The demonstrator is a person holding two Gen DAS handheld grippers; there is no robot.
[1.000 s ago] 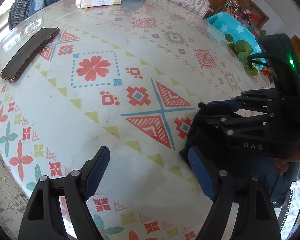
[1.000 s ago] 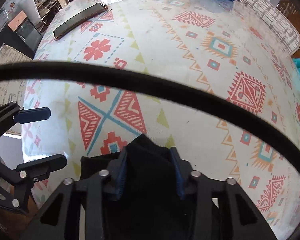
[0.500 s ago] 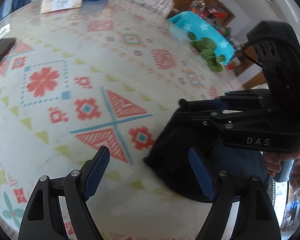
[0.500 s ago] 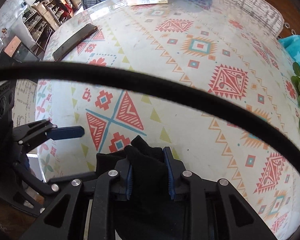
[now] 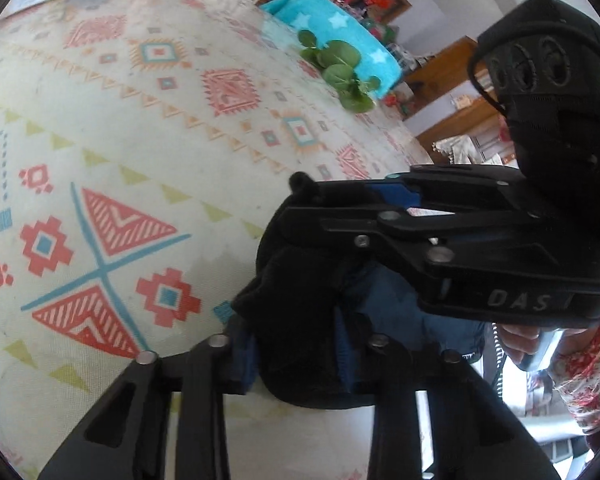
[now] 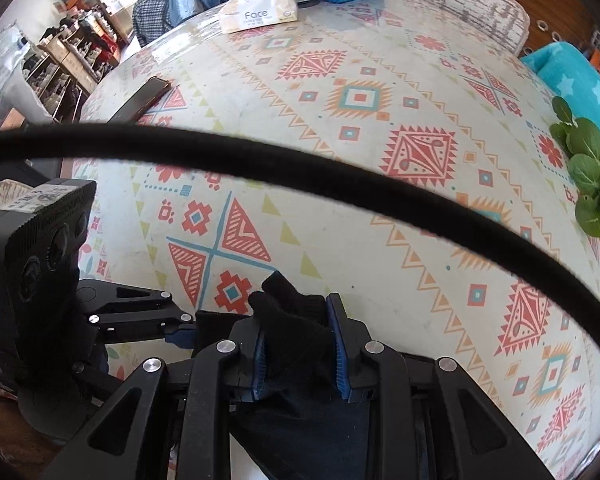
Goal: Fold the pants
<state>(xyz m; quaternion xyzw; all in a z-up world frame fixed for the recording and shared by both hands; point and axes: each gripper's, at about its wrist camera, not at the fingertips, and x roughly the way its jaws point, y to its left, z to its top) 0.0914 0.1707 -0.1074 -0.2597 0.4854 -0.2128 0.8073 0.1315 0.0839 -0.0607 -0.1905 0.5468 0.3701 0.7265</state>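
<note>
Gripping black pants [image 6: 296, 340] at the lower frame edge, both grippers work over a patterned tablecloth [image 6: 380, 128].
The left gripper [image 5: 296, 356] is closing on the fabric; the right gripper [image 6: 298, 348] clamps it. Shelves crowd the upper left.

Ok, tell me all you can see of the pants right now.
The pants are black, soft, thick-looking cloth, bunched into a lump at the near edge of the patterned table. The right gripper pinches one bunch between its blue pads; the left gripper is closing with cloth between its jaws. The rest is hidden.
</note>
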